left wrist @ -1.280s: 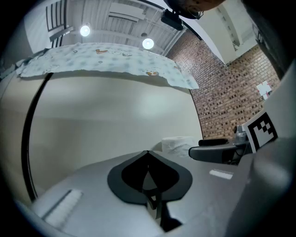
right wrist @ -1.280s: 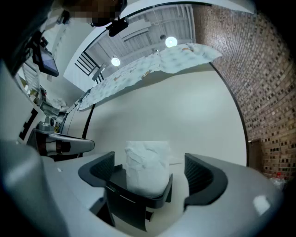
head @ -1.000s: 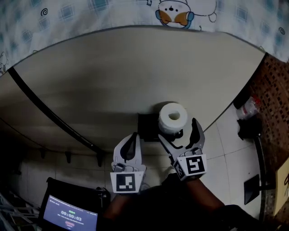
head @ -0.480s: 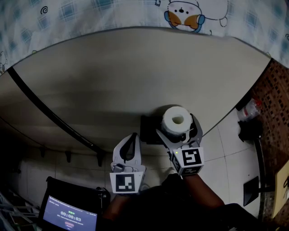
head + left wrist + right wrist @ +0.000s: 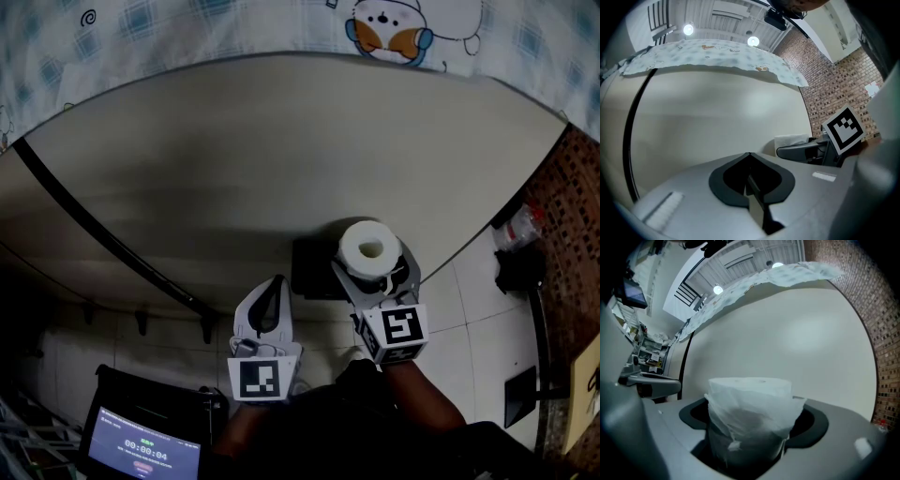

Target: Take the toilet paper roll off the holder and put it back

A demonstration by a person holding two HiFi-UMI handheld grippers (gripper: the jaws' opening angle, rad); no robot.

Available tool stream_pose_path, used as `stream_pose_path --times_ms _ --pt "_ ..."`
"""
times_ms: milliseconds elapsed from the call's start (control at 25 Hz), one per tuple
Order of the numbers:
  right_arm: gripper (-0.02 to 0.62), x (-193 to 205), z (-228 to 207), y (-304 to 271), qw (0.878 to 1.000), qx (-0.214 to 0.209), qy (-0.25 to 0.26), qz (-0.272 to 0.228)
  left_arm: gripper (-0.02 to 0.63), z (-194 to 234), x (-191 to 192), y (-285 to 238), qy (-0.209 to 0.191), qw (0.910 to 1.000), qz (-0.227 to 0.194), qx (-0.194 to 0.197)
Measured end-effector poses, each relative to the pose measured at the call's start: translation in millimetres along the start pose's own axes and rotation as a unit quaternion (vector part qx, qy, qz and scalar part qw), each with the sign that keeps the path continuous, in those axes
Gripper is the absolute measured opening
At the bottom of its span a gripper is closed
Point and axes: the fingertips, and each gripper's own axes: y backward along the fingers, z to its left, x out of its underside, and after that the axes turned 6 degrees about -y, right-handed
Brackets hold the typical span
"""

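– Toilet paper roll (image 5: 373,249): where is it entered?
– On its black holder (image 5: 309,267), at the foot of the beige wall (image 5: 281,150). It stands upright with the core hole facing up at me, and a loose sheet hangs down its near side.
– Right tongs?
– My right gripper (image 5: 377,274) reaches in from the near side, one jaw on each side of the roll, and the jaws are closing. The roll sits between them. I see no squeeze on the paper yet, so I list it as not yet gripped. I straddle its round body so that, by my judgement, it can lift straight up off the holder.
– Left tongs?
– My left gripper (image 5: 271,292): clenched shut, nothing in it, held just left of the holder and apart from the roll. I reckon it hangs clear because one pair of tongs is enough for this grasp.
– Status?
– Removal step, at the grasp. Lifting off and putting back are not yet done.
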Motion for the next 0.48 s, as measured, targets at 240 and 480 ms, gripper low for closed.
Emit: stream_pose_path --times_ms 240,480 --pt "0.456 -8 3 8 1.000 -0.014 -0.002 -0.013 0.018 -3 10 3 0.003 0.9999 0.014 -0.002" --pt "0.456 -25 6 18 0.999 -0.026 -0.007 -0.024 0.018 -4 21 5 0.005 0.9996 0.029 -0.006"
